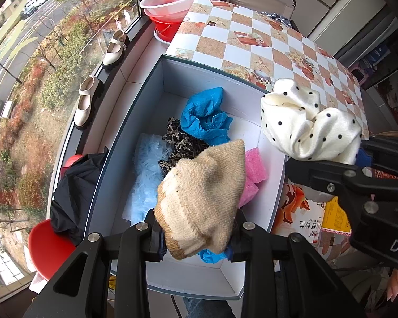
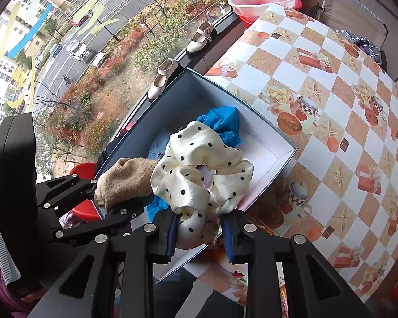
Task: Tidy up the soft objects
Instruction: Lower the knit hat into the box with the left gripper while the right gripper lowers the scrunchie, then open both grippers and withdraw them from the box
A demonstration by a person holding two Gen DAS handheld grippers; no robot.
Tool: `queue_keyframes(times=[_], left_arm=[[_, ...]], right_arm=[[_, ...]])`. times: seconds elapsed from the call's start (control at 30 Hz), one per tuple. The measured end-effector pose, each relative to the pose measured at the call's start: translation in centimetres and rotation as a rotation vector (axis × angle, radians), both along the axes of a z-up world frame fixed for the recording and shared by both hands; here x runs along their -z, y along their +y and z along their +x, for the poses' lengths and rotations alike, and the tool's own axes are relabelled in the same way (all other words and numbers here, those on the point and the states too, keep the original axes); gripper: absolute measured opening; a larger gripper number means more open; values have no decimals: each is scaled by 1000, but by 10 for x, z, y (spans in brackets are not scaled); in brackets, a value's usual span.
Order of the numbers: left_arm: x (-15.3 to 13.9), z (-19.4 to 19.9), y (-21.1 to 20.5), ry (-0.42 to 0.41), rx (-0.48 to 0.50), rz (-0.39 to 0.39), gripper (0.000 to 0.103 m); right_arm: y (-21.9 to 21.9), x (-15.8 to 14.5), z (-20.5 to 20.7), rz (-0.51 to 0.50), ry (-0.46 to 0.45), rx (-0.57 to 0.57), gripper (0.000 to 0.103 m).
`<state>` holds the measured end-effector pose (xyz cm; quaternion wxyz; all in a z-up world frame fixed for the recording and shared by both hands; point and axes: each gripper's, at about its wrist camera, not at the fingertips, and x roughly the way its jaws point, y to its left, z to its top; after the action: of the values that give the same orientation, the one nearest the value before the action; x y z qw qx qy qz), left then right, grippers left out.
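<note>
Left wrist view: open box (image 1: 151, 100) sitting on checkered worktop (image 1: 278, 39), holding blue cloth (image 1: 204, 114), leopard scrunchie (image 1: 181, 143), pale blue fluff (image 1: 148, 175), pink sponge (image 1: 254, 167). Left gripper (image 1: 196, 235) clamping beige knit sock (image 1: 201, 198) above box; right gripper (image 2: 200, 230) pinching polka-dot scrunchie (image 2: 201, 172) beside it. Shoes (image 1: 115, 49) lining windowsill.
</note>
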<state>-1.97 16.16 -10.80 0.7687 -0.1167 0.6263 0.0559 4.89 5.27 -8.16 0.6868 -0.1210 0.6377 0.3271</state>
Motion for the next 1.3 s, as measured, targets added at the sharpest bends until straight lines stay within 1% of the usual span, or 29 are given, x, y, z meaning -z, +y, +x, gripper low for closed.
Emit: queue_keyframes(times=[0.47, 0.5, 0.57, 0.6, 0.63, 0.67, 0.73, 0.77, 0.83, 0.87, 0.9, 1.0, 1.07, 1.1, 1.3], left_arm=[[0, 2, 0, 1, 2, -3, 34], [-1, 2, 0, 0, 0, -3, 36], [0, 2, 0, -2, -4, -9, 48], [0, 1, 0, -4, -5, -6, 62], [0, 1, 0, 0, -4, 8, 79], [1, 1, -2, 9, 1, 31, 82], [4, 2, -4, 46, 10, 82, 82], [8, 2, -3, 59, 5, 95, 82], [13, 0, 1, 53, -8, 98, 82], [15, -1, 3, 51, -17, 92, 82], [15, 0, 6, 54, -28, 85, 82], [22, -2, 13, 74, -52, 55, 82], [26, -6, 15, 77, -51, 23, 82], [27, -8, 15, 72, -46, 21, 82], [29, -24, 8, 67, 1, 70, 82]], right_arm=[[8, 1, 4, -3, -1, -17, 29], [9, 1, 4, -3, -1, -18, 29], [10, 1, 4, -5, -3, -21, 29], [10, 1, 4, -5, -2, -21, 29], [10, 1, 4, -1, 5, -19, 32], [10, 1, 4, 4, 13, -16, 37], [9, 0, 3, 5, 16, -7, 76], [9, -1, 3, -10, 2, -2, 78], [9, -1, 3, -47, -17, 5, 92], [6, -2, 4, -54, -22, 15, 96], [3, -4, 5, -57, -29, 30, 102], [-5, -11, 5, -29, -22, 60, 102], [-9, -17, 2, -29, -29, 66, 102], [-10, -20, 0, -25, -32, 67, 102], [-14, -26, -12, -16, -24, 72, 102]])
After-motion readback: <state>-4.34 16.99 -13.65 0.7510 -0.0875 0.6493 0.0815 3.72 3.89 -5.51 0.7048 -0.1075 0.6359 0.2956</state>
